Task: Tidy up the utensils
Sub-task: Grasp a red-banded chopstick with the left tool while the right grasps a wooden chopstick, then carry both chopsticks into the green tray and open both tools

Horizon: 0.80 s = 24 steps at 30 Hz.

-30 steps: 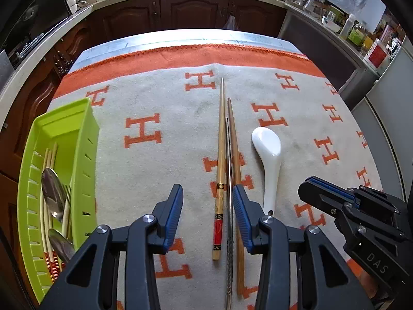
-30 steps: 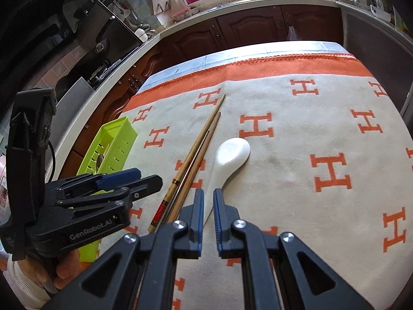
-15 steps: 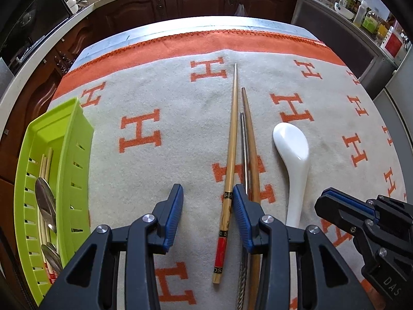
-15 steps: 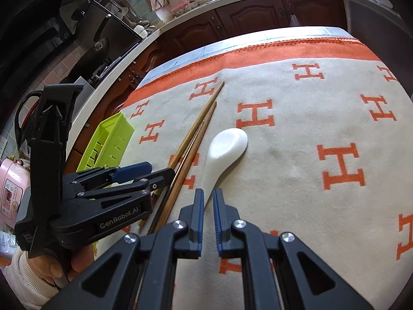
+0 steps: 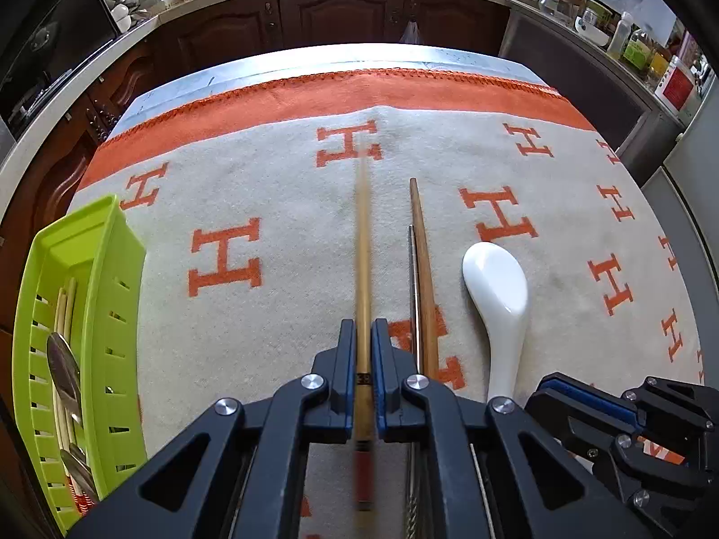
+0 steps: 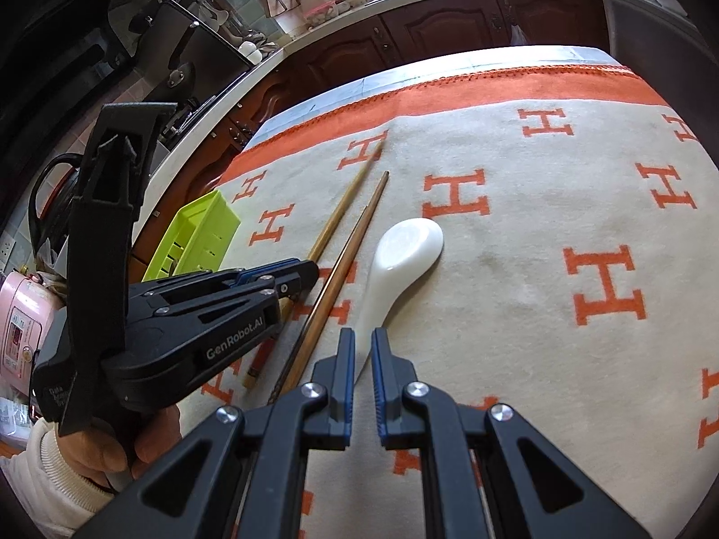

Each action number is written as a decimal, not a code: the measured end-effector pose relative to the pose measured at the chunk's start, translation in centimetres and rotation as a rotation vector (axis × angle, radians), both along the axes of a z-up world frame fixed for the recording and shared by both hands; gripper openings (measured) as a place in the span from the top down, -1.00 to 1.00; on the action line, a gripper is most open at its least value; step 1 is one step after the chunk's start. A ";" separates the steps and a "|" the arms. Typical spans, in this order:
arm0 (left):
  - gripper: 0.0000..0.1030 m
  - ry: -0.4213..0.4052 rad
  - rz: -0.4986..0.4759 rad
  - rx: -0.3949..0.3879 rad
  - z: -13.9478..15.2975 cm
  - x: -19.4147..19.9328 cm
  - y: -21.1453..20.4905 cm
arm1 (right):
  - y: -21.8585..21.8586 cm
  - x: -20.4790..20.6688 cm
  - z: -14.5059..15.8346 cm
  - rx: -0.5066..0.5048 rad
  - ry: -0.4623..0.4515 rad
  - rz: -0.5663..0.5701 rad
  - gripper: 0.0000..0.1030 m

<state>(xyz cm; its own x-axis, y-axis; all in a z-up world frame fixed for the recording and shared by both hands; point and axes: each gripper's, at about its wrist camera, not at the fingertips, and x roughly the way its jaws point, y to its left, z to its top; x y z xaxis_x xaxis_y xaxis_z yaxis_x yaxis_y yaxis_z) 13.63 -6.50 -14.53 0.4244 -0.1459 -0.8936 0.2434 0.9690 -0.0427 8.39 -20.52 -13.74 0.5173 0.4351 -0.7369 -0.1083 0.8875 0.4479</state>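
Observation:
My left gripper (image 5: 363, 337) has its jaws closing on a light bamboo chopstick (image 5: 363, 242) with a red end, and the blue pads press both of its sides. The chopstick looks blurred. To its right a dark wooden chopstick (image 5: 423, 265) and a metal chopstick (image 5: 412, 283) lie side by side on the cloth. A white ceramic spoon (image 5: 494, 287) lies further right. My right gripper (image 6: 363, 350) hovers over the spoon (image 6: 404, 247) handle, shut with a narrow gap and nothing between its fingers. A lime green tray (image 5: 108, 265) at the left holds metal spoons and chopsticks.
A cream cloth with orange H marks (image 5: 224, 260) covers the table. Dark kitchen cabinets (image 5: 341, 13) and a cluttered counter ring the far side. In the right wrist view a hand in a white sleeve (image 6: 54, 471) holds the left gripper (image 6: 310, 269), beside a pink appliance (image 6: 20, 328).
The left jaws have gone from wide apart to closed on the light chopstick. That chopstick now sits apart from the other two, further left. The right gripper has kept still.

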 end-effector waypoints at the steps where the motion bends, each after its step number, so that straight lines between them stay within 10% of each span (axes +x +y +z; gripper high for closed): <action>1: 0.92 0.004 0.006 -0.009 0.1 -0.1 0.3 | 0.1 0.0 0.0 0.000 0.001 0.003 0.84; 24: 0.92 -0.176 0.168 -0.053 9.4 -8.3 11.6 | 5.7 0.9 -0.9 -0.071 0.106 -0.039 0.78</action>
